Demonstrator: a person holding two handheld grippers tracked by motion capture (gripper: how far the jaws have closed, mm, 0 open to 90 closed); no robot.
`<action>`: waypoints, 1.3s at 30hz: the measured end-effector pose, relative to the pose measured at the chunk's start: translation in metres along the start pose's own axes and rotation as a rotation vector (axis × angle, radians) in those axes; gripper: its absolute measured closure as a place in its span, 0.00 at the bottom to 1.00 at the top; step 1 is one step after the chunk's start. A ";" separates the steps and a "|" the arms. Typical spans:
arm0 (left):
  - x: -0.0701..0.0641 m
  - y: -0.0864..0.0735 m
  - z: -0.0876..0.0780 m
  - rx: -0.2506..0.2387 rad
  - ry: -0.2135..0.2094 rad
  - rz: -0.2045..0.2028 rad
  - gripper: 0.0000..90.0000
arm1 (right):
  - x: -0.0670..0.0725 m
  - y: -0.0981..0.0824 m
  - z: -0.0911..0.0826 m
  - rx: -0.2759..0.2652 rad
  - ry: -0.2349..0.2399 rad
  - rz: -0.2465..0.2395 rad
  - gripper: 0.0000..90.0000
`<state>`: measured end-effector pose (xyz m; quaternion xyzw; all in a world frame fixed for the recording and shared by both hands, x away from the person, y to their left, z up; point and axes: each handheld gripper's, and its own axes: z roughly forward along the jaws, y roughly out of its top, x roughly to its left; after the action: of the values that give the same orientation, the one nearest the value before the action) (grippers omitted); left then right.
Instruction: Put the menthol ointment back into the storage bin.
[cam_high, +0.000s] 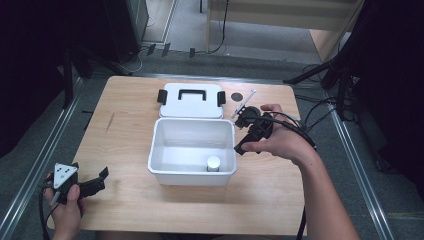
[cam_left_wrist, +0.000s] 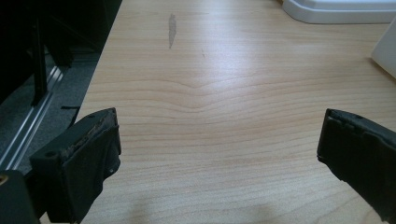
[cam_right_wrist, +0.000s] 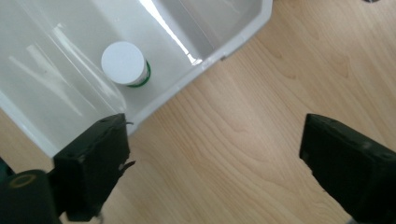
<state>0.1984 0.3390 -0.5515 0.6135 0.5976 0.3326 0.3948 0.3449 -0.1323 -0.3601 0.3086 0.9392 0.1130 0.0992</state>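
Observation:
A white plastic box (cam_high: 165, 167) stands open in the middle of the table, and a small white-capped jar with a green band (cam_high: 213, 163) (cam_right_wrist: 125, 64) stands upright inside its near right corner. The box's white lid with black handle and clips (cam_high: 191, 101) lies flat behind it. My right gripper (cam_high: 241, 147) (cam_right_wrist: 215, 156) hangs open just right of the box's rim, above bare wood, with nothing between its jaws. At the table's near left corner my left gripper (cam_high: 102, 177) (cam_left_wrist: 219, 154) is open over bare wood, empty.
A thin metal tool (cam_high: 243, 103) and a dark round spot (cam_high: 236, 96) lie near the far right of the table, behind my right hand. Cables trail off the table's right side. Metal rails run along both sides of the table.

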 end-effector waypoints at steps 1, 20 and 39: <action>0.000 0.000 0.000 -0.001 0.003 -0.001 0.00 | -0.002 -0.003 0.000 0.000 0.008 0.006 0.07; 0.000 0.000 0.000 -0.005 0.020 -0.003 0.00 | -0.044 -0.090 0.024 -0.086 0.013 0.247 0.03; -0.001 0.000 -0.001 -0.004 0.025 -0.002 0.00 | -0.053 -0.188 0.072 -0.330 -0.115 0.421 0.02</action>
<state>0.1976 0.3385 -0.5513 0.6078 0.6026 0.3410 0.3889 0.3000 -0.3009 -0.4739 0.4824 0.8163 0.2649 0.1756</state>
